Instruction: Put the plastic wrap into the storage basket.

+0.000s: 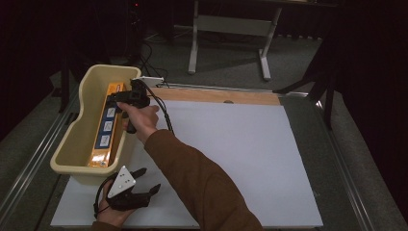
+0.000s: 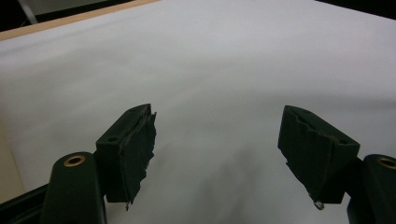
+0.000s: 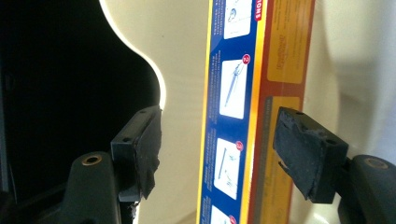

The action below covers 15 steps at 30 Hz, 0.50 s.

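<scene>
A cream plastic bin (image 1: 82,91) stands at the table's left side, and a long orange and blue box (image 1: 107,129) lies inside it along its length. My right gripper (image 1: 114,99) hovers over the far end of the box, open, jaws either side of the box's width and not touching it. In the right gripper view the box (image 3: 243,70) runs upward between the spread jaws of the right gripper (image 3: 217,135), with the bin wall (image 3: 182,70) beside it. My left gripper (image 1: 150,179) rests near the front edge just right of the bin, open and empty (image 2: 217,135).
A white sheet (image 1: 240,154) covers most of the table, with a wooden strip (image 1: 216,95) along its far edge. Metal rails (image 1: 29,163) run along the table's left side. Another table's legs (image 1: 195,38) stand on the floor behind.
</scene>
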Available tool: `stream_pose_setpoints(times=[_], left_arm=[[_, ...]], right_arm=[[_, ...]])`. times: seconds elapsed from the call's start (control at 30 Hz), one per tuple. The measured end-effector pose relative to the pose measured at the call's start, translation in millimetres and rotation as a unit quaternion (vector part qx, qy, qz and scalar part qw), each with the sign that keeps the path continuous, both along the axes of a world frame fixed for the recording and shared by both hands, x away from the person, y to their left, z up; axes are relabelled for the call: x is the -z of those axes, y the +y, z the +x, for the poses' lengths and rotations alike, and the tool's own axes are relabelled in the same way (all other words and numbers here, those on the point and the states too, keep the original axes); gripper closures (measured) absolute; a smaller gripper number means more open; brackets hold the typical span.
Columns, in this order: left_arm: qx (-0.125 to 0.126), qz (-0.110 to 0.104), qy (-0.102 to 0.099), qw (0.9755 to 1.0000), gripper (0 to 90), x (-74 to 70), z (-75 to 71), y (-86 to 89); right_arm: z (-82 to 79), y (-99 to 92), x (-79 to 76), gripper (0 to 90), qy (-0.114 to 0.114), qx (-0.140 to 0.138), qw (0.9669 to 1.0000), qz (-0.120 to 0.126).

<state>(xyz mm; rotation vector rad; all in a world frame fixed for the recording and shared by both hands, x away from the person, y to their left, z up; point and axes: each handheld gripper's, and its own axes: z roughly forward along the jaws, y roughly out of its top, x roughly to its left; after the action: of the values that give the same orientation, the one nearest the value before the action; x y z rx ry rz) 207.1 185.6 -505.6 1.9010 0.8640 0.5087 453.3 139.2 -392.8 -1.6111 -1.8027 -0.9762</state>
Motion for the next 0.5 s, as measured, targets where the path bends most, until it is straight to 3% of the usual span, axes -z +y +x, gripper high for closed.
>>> stream_pose_setpoints(times=[0.1,0.13,0.17,0.23,0.3,0.33,0.5], left_arm=[[0.0,0.001,0.0,1.0,27.0,0.0,0.0,-0.3],[0.0,0.002,-0.001,1.0,27.0,-0.1,0.0,-0.4],[0.0,0.001,0.0,1.0,27.0,0.0,0.2,-0.5],[0.0,0.001,0.001,1.0,27.0,-0.1,0.7,-0.9],[-0.001,0.002,0.001,1.0,27.0,-0.2,1.1,-1.6],[0.0,0.005,0.0,1.0,27.0,-0.5,0.9,-2.0],[-0.004,0.009,-0.002,1.0,27.0,-1.0,-0.7,-2.6]], right_arm=[[0.2,-4.2,-1.5,32.8,-0.011,-0.015,0.9998,-0.009],[-1.3,-9.5,-2.7,33.2,-0.031,-0.031,0.999,-0.007],[-1.3,-9.5,-2.7,33.2,-0.031,-0.031,0.999,-0.007],[-5.9,-19.7,-3.2,34.0,-0.049,-0.05,0.9975,0.0],[-9.2,-28.8,-5.5,36.5,-0.08,-0.069,0.9943,-0.012],[-9.2,-28.8,-5.5,36.5,-0.08,-0.069,0.9943,-0.012],[-19.4,-49.2,-7.4,33.2,-0.168,-0.113,0.9785,-0.04]])
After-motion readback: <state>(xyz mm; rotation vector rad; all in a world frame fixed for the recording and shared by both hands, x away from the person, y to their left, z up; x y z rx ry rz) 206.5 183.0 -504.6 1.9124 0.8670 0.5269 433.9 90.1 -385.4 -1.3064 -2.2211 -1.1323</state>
